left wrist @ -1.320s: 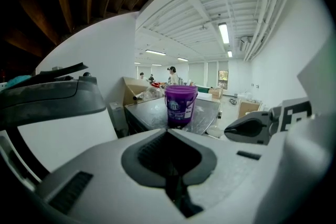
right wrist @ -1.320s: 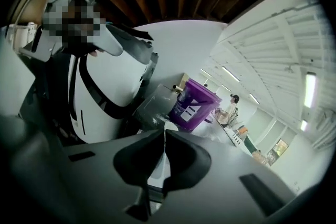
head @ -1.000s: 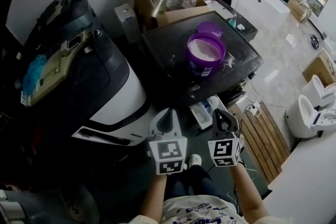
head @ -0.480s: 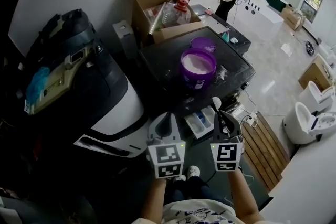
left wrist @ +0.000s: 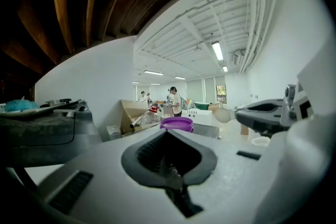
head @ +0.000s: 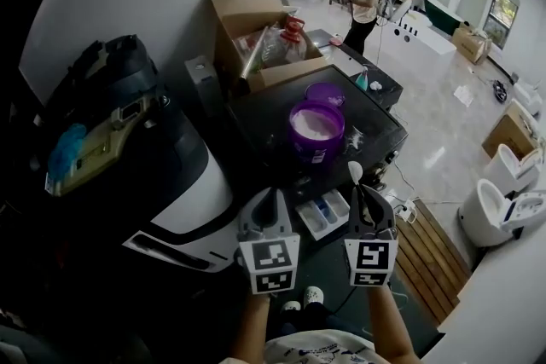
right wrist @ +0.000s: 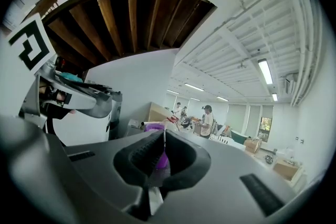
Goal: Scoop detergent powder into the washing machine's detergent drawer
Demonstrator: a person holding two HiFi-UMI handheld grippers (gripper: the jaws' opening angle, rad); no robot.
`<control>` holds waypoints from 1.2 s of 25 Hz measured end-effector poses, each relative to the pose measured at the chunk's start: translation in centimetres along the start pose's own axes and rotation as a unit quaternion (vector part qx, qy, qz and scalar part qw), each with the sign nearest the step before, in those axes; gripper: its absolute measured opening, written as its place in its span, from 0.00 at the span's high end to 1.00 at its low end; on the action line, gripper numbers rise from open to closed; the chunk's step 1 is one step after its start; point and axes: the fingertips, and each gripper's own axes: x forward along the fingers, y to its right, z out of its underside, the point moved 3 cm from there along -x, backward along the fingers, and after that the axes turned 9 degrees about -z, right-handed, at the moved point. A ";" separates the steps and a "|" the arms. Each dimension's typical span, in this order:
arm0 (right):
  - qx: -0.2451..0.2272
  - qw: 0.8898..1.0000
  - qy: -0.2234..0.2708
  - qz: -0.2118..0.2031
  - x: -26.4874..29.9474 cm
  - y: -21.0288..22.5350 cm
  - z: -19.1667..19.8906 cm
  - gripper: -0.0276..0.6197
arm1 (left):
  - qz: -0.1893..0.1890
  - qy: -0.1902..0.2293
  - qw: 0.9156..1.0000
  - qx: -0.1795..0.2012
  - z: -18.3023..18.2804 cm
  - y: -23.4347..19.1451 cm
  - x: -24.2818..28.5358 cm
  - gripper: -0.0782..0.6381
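Gripping the white scoop (head: 353,174) upright by its handle, the right tool (head: 367,199) hangs just right of the open detergent drawer (head: 304,216). The purple powder tub (head: 316,129) stands ahead and leftward on the washing machine (head: 264,106). The left tool (head: 271,202) is closed, empty.

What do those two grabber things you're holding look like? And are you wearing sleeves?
The left gripper is pale grey and the right gripper is darker grey. Both narrow to a point, with black ribbed pads inside. Each has a white cube printed with black square markers. No sleeves cover the forearms. The shirt is white with blue print.
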 end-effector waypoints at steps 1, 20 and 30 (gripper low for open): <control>0.002 1.000 0.004 0.002 -0.1 0.2 -0.3 0.93 | 0.000 0.003 1.000 0.000 -0.3 0.0 0.0 0.89; 0.051 0.997 0.058 0.016 -1.4 2.1 -3.8 0.93 | -0.005 0.039 0.999 -0.002 -3.1 0.0 -0.8 0.89; 0.065 0.996 0.061 0.017 -1.5 2.3 -3.8 0.93 | -0.006 0.041 0.999 -0.001 -3.2 -0.3 -0.8 0.89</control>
